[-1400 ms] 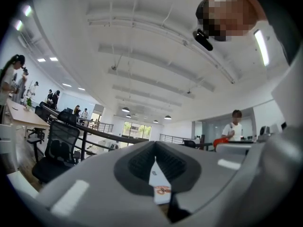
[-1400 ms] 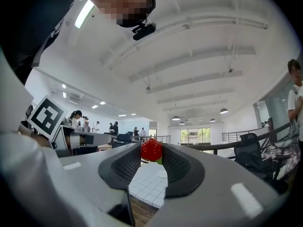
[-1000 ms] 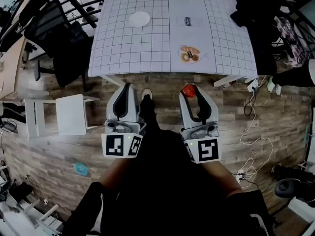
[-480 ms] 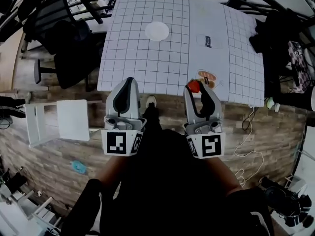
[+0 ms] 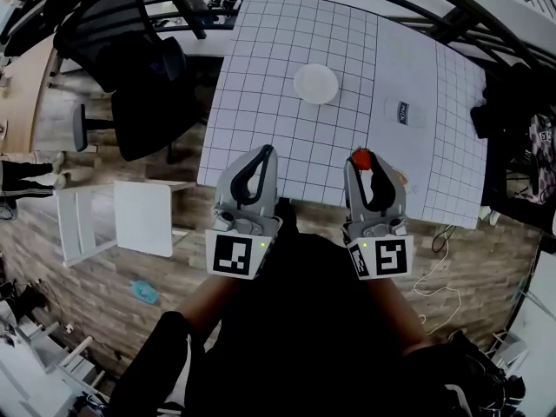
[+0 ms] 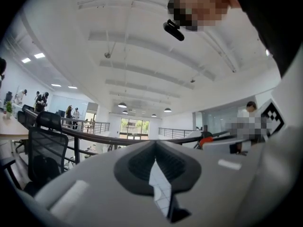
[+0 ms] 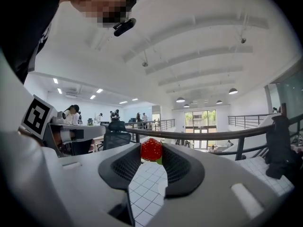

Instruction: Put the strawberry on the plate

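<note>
A white round plate (image 5: 315,83) sits on the grid-patterned tablecloth (image 5: 269,102), toward the table's far middle. My right gripper (image 5: 363,160) is shut on a red strawberry (image 5: 361,157) and hovers over the table's near edge, to the right of and nearer than the plate. In the right gripper view the strawberry (image 7: 152,149) is pinched at the tips of that gripper (image 7: 152,151), above the grid cloth. My left gripper (image 5: 263,153) is held beside it at the near edge, its jaws closed with nothing between them; the left gripper view shows its tips (image 6: 154,145) meeting.
A small printed card (image 5: 405,113) lies right of the plate, and a picture card (image 5: 402,179) peeks out by the right gripper. A black office chair (image 5: 130,68) and a white stool (image 5: 122,220) stand left of the table. Dark clothing (image 5: 521,102) hangs at the right.
Both grippers have come forward from over the wooden floor to the table's near edge. The strawberry stays in the right gripper. The table and plate now appear nearer.
</note>
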`<action>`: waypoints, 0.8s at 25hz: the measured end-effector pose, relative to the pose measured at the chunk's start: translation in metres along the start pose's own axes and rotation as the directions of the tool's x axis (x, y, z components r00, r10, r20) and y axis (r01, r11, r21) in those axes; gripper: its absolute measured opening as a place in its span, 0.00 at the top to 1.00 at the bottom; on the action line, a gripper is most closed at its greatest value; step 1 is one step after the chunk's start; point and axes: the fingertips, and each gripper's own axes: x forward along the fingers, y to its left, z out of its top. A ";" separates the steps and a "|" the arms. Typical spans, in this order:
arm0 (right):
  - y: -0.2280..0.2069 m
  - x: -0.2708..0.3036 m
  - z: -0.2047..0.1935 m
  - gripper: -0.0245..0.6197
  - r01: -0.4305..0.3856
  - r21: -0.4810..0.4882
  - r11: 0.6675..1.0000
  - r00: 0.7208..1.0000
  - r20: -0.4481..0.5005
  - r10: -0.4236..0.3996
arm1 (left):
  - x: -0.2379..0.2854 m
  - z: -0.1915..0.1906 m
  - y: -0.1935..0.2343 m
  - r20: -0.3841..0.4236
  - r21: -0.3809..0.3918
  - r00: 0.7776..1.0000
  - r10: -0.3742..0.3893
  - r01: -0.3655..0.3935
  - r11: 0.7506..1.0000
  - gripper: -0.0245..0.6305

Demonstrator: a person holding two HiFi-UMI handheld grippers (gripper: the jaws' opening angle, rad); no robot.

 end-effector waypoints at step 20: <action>-0.013 0.080 -0.006 0.75 0.045 -0.019 0.999 0.996 -0.077 -0.046 | 0.060 -0.023 0.031 -0.027 -0.111 0.993 -0.111 0.107 0.988 0.95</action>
